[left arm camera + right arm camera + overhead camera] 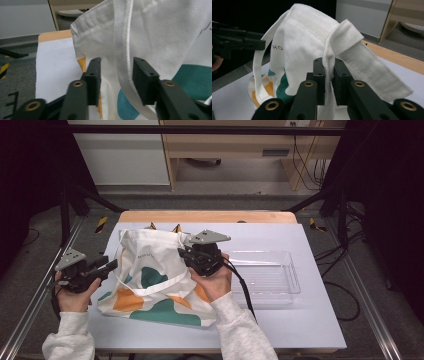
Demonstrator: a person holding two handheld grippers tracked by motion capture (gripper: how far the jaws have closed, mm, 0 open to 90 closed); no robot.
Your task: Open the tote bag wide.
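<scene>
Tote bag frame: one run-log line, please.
right tool: shut on tote bag edge | left tool: open around bag strap | clear tray: empty, beside bag

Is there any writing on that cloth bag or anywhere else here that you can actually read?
"HO": the letters that show on the tote bag in the right gripper view; the rest of the word is hidden by a fold.
A small dark line of print on the bag in the high view: too small to read.
A few dark strokes in the left gripper view: cut off, unreadable.
</scene>
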